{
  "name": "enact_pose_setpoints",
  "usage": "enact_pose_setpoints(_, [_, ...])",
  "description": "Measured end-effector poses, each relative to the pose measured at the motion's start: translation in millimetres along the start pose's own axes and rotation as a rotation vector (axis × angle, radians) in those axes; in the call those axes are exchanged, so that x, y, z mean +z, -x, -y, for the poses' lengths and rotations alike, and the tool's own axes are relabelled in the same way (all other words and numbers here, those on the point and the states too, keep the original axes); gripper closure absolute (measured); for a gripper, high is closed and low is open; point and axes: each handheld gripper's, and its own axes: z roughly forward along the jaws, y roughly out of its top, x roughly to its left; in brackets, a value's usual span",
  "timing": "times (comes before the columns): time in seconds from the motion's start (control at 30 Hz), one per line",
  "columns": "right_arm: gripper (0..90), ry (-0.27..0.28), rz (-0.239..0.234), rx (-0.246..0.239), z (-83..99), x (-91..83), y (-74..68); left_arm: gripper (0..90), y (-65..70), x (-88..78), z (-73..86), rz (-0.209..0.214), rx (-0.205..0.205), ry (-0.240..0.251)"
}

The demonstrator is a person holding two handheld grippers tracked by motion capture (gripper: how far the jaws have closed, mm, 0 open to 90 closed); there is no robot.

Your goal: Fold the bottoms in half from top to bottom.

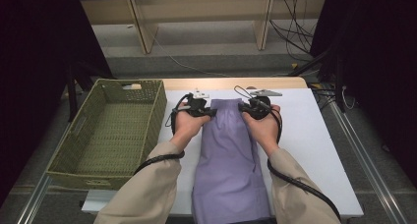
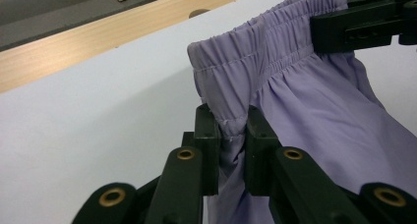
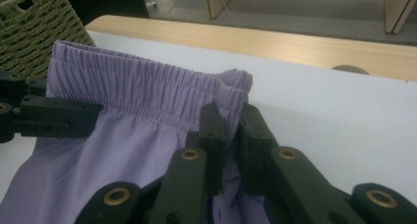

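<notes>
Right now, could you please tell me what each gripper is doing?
Left gripper: shut on the purple garment, at one end of its waistband.
Right gripper: shut on the garment, at the waistband's other end.

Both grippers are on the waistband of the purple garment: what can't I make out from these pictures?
- purple garment: its near end is cut off by the bottom edge of the high view.
- left gripper and right gripper: the waistband cloth pinched between the jaws is hidden by them.
- green woven basket: part of its floor is hidden behind its near wall in the high view.
</notes>
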Motion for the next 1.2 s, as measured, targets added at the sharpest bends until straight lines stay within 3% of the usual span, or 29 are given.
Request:
enact_pose_setpoints(0.53, [82.8, 0.062, 0.015, -0.029, -15.8, -8.6, -3.9, 79.5, -1.4, -6.3, -13.6, -0.021, 0.030, 0.064])
enact_pose_setpoints(0.77, [82.8, 0.081, 0.024, -0.054, -19.3, -11.1, -4.4, 79.5, 0.3, -8.1, -18.0, -0.034, 0.065, 0.070])
enact_pose_setpoints(1.2, [82.8, 0.126, 0.022, -0.065, -29.2, -16.8, -5.8, 79.4, -1.4, -12.7, -29.9, -0.049, 0.090, 0.106])
